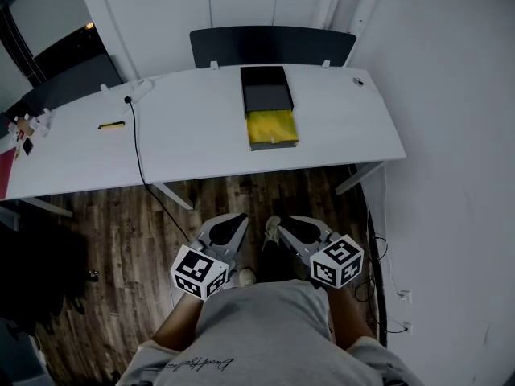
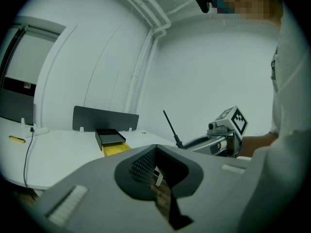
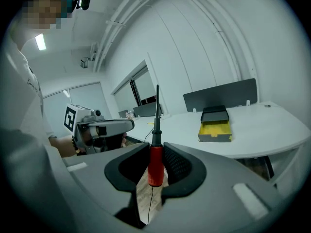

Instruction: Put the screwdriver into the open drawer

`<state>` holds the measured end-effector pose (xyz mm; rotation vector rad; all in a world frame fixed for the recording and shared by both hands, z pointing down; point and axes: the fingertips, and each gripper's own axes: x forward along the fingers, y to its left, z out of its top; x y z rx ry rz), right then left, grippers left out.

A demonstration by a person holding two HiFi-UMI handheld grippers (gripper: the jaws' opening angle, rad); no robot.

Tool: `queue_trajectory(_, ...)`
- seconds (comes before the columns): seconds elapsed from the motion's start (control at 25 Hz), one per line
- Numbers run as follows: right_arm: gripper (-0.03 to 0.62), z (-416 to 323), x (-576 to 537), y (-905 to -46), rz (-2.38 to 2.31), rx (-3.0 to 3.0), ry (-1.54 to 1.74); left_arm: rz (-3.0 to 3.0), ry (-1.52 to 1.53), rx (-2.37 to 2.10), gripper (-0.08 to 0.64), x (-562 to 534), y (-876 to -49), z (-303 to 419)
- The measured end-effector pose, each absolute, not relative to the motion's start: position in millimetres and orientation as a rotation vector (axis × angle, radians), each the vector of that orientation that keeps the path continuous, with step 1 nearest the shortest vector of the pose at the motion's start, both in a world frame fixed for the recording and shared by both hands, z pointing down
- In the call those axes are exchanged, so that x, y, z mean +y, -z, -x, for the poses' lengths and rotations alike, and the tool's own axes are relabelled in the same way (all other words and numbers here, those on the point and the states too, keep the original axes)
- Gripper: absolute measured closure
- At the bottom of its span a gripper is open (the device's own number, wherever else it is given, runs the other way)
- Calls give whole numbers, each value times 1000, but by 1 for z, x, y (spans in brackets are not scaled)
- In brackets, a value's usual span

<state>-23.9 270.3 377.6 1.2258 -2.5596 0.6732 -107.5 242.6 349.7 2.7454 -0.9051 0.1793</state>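
My right gripper point(image 3: 156, 152) is shut on the red handle of the screwdriver point(image 3: 155, 163), whose black shaft points up. In the left gripper view that shaft point(image 2: 171, 126) sticks up from the right gripper point(image 2: 214, 142). The left gripper point(image 2: 155, 152) is shut with nothing in it. In the head view both grippers, left point(image 1: 233, 222) and right point(image 1: 286, 223), hang close to my body over the wooden floor, well short of the table. The open yellow drawer point(image 1: 272, 127) juts from a black box point(image 1: 266, 89) on the white table point(image 1: 193, 147), and shows as a yellow drawer point(image 3: 215, 128) in the right gripper view.
A black cable point(image 1: 137, 147) runs across the table and down to the floor. A small yellow item point(image 1: 111, 125) and several small things point(image 1: 28, 127) lie at the table's left. A dark panel point(image 1: 272, 47) stands behind the table. A white wall point(image 1: 451, 135) is at the right.
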Motion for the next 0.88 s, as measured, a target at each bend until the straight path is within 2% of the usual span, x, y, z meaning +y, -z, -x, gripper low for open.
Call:
queue_trajectory(0.48,486,22,216,-390,-1175,-2581,-720,-2723,-189,-930,560,189,-357,101)
queue_trajectory(0.88,486,-14,143,-393,-1171,-2594,-723,-2705,-210,-948,560,117,-364,69)
